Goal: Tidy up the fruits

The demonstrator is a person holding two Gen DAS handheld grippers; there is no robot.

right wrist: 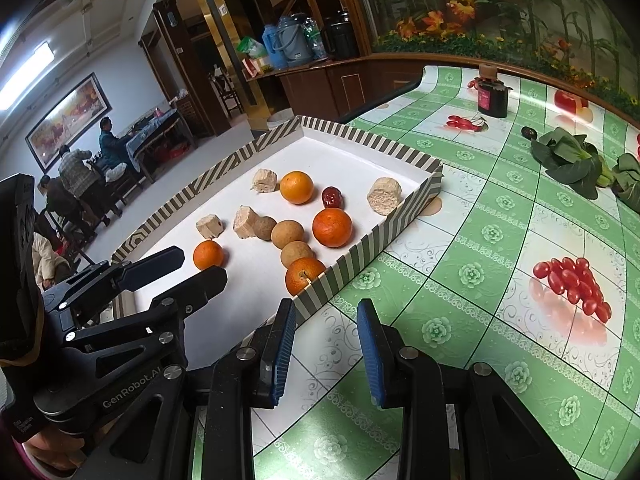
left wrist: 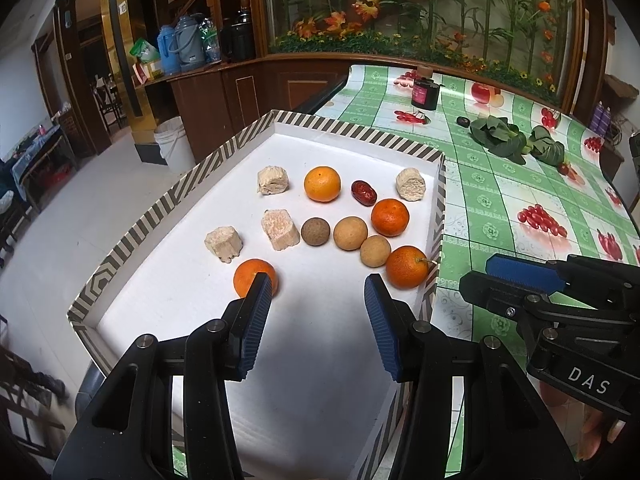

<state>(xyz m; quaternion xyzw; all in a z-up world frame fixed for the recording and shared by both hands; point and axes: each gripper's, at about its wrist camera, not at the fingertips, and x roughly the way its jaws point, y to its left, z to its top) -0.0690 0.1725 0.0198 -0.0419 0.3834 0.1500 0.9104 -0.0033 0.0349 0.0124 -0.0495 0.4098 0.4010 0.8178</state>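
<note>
Left gripper (left wrist: 316,288) wide open, empty, over tray (left wrist: 160,216); nearest orange (left wrist: 255,278) just ahead by its left finger; right gripper (right wrist: 325,312) open, empty, outside tray over tablecloth (right wrist: 500,280); left nearer.

Left gripper (left wrist: 318,284): jaws apart, empty, over white tray floor.
Tray (left wrist: 348,128): striped rim, white inside, on green tablecloth (left wrist: 500,200).
Near orange (left wrist: 250,274): at 12 o'clock of left finger tip, partly hidden behind it.
Stemmed orange (left wrist: 406,266): at 1 o'clock of right finger, against tray wall.
Brown balls: three in a row, middle one (left wrist: 350,233) between the other two.
Red date (left wrist: 363,193): between far orange (left wrist: 322,183) and a beige chunk (left wrist: 410,184).
Right gripper (left wrist: 520,276): at 3 o'clock, over tablecloth; state unclear.
Leafy greens (left wrist: 498,136): at 1 o'clock, well apart from tray.
</note>
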